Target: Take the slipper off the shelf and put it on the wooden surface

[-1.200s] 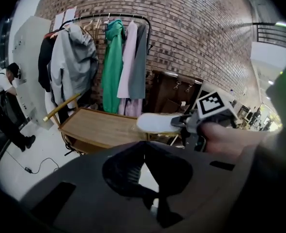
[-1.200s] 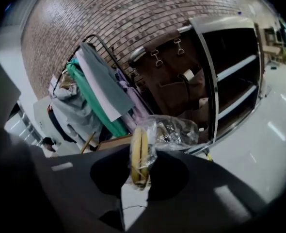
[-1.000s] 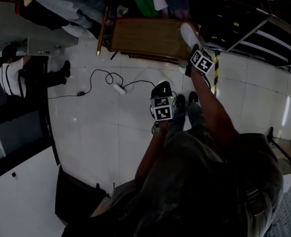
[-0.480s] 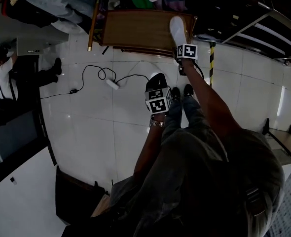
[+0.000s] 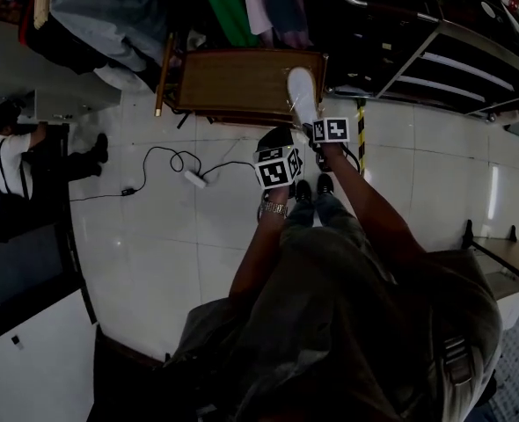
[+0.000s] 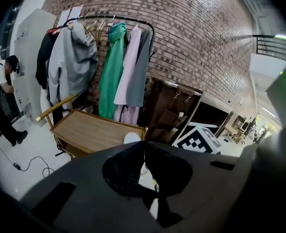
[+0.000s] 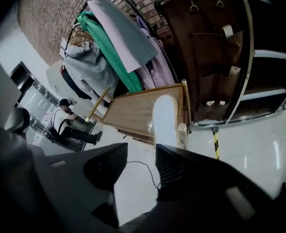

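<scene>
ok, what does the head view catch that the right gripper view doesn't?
Head view only: the left gripper, the wearer's wristwatch and the power strip on the floor.

Right gripper view only: the right gripper seen along its own jaws, which are apart with nothing between them and closing, and the brick wall.

Both: the white slipper lying on the wooden surface, the hanging clothes behind it, and a bystander off to the side.
</scene>
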The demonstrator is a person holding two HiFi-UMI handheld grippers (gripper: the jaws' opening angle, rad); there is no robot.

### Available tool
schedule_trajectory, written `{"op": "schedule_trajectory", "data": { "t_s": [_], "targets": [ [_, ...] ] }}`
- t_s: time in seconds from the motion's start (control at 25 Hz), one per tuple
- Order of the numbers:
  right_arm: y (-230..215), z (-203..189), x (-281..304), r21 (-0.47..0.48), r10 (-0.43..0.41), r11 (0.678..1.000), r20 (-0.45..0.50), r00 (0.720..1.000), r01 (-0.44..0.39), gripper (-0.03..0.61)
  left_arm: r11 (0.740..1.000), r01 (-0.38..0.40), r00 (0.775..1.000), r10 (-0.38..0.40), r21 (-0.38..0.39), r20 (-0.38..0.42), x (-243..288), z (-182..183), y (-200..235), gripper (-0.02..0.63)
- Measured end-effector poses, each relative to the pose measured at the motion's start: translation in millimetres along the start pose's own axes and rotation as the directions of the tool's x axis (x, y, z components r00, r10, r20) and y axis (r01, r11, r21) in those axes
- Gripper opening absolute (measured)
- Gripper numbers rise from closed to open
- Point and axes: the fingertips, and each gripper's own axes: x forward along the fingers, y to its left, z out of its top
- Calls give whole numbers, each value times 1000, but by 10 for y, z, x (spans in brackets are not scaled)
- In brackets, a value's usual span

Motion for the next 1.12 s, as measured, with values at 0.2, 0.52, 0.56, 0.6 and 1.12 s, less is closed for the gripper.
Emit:
{"op": "schedule_trajectory", "data": {
  "t_s": [0.2, 0.52, 0.56, 0.6, 1.12],
  "targets": [
    [155, 395, -512, -48, 21, 999, 156, 988, -13, 163, 999, 34, 999, -34, 18, 2, 17, 182, -189, 5],
    [766, 529, -1164, -278, 19, 960, 212, 977, 42, 53, 997, 72, 997, -70, 43, -29, 105, 337, -406, 6],
    [831, 564, -1226, -299, 15, 952, 233, 972, 57, 48, 996, 77, 997, -76, 51, -24, 94, 377, -420, 6],
    [876, 606, -1287, -313, 10, 947, 259, 966, 74, 50, 995, 83, 996, -82, 57, -18, 78, 414, -434, 5],
    [847, 788, -1719, -336, 13, 935, 357, 934, 116, 17, 989, 72, 996, -79, 127, 44, 22, 601, -607, 5]
  ]
}}
